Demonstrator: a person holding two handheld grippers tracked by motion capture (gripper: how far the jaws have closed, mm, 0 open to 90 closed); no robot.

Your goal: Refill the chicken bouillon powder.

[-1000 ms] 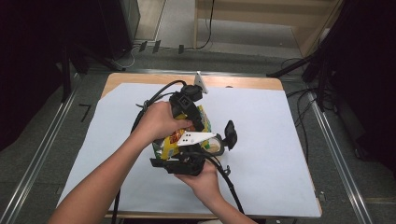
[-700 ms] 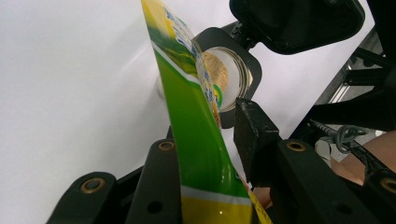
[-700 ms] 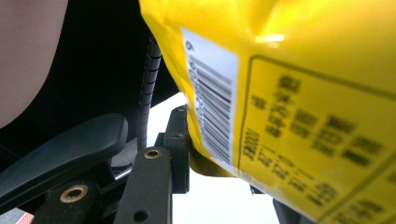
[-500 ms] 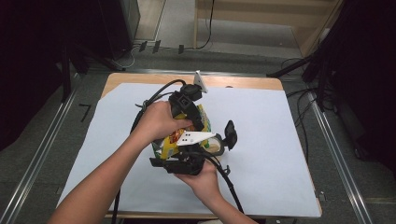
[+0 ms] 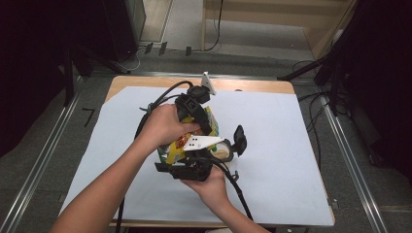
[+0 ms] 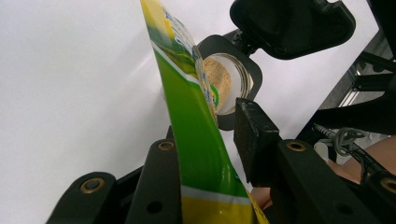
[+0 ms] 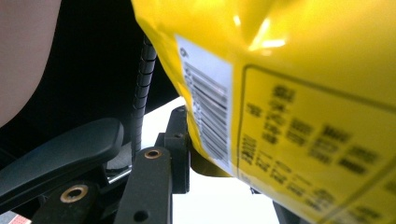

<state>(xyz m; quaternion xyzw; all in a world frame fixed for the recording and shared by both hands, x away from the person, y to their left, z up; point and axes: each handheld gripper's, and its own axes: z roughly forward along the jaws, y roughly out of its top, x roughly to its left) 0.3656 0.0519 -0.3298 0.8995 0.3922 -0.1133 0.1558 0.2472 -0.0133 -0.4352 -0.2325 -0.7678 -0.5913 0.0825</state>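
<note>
Pouring under way: left tool (image 6: 205, 140) is clamped on the yellow-green snack bag (image 6: 196, 140), tilting it over the open black-rimmed container (image 6: 229, 84), which already holds some tan crumbs. Right tool (image 5: 187, 167), near the worktop's (image 5: 291, 145) middle, has one jaw against the bag's lower end; grip likely, the far jaw is hidden. Container's flip lid (image 5: 239, 141) is up. Left to do: finish emptying, set the bag down, close the lid.

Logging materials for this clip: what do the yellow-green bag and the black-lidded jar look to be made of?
The bag looks like glossy plastic film: it creases and throws sharp highlights, with printed barcode and text. The jar seems to be clear plastic or glass, I can't tell which, showing tan powder through its open mouth; its flip lid looks like matte black plastic.
</note>
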